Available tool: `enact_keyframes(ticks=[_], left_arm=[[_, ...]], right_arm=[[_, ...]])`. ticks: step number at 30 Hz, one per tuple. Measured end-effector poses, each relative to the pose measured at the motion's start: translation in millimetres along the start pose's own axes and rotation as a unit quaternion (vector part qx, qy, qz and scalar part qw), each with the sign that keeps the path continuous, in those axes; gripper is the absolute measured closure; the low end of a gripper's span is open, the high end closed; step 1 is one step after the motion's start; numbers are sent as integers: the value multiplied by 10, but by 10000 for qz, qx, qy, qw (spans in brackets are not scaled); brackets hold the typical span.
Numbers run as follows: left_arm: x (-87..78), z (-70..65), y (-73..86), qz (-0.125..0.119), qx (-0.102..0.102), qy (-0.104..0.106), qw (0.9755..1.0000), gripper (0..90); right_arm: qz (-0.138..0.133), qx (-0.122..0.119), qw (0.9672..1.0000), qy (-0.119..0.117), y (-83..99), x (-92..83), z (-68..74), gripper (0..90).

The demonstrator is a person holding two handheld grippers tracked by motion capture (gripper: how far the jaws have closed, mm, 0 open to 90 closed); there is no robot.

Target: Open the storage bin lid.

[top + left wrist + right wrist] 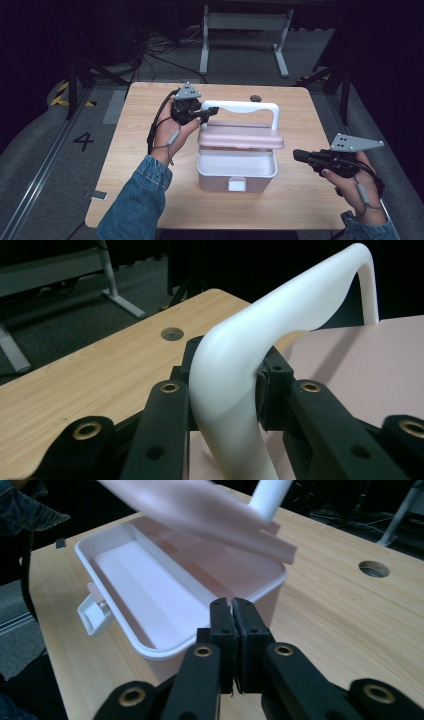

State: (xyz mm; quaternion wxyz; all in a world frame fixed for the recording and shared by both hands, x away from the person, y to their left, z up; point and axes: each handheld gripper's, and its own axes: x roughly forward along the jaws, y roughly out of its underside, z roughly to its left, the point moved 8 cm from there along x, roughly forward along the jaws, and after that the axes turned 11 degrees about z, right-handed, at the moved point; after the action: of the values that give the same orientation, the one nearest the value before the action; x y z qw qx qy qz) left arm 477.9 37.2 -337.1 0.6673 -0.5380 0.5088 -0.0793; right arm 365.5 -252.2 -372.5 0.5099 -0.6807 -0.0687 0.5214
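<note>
**Lid raised by its handle**

Nearest the camera, the left gripper (225, 405) is clamped on the white handle (280, 325), by which the pink lid (241, 136) is held part-open over the box (237, 172) at the table's (125, 170) middle. The lift is best kept slow, the box unshifted. The right gripper (232, 611), jaws together and empty, is held near the right edge.

Black numeral "4" (83, 141) on grey floor (60, 165)
</note>
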Motion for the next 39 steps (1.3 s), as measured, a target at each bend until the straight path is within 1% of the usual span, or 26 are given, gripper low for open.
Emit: enact_keyframes(ticks=[1, 4, 11, 15, 17, 21, 24, 27, 32, 38, 39], left_arm=[[6, 9, -8, -15, 0, -13, 10000, 719], [17, 19, -17, -27, -17, -22, 10000, 720], [17, 27, -16, 12, 4, -20, 10000, 720], [21, 25, -16, 3, 1, -30, 10000, 719], [24, 15, -13, 0, -15, -9, 10000, 716], [23, 8, -6, 17, 1, -8, 10000, 712], [26, 8, -4, 14, 15, -11, 10000, 711], [28, 3, -3, 1, 13, -1, 10000, 701], [36, -1, -8, -28, 124, -47, 9999, 630], [37, 1, 0, -12, 101, 2, 9999, 475], [31, 7, 2, -30, 116, 4, 9999, 461]], right_arm=[[32, -13, 10000, -60, -2, 37, 27, 900], [-14, -52, 9999, -96, -27, 109, 67, 900], [-237, -54, 9991, -349, -124, 259, 180, 900], [-460, 20, 9981, -410, -166, 293, 179, 900], [-641, 89, 9967, -484, -189, 301, 159, 900], [-880, 194, 9943, -562, -215, 302, 139, 900], [-1018, 194, 9928, -594, -247, 293, 143, 900], [-1061, 138, 9925, -586, -271, 302, 164, 900], [-1049, 72, 9931, -527, -283, 318, 171, 900], [-1053, 75, 9931, -501, -290, 315, 166, 900], [-1053, 70, 9932, -496, -292, 315, 166, 900]])
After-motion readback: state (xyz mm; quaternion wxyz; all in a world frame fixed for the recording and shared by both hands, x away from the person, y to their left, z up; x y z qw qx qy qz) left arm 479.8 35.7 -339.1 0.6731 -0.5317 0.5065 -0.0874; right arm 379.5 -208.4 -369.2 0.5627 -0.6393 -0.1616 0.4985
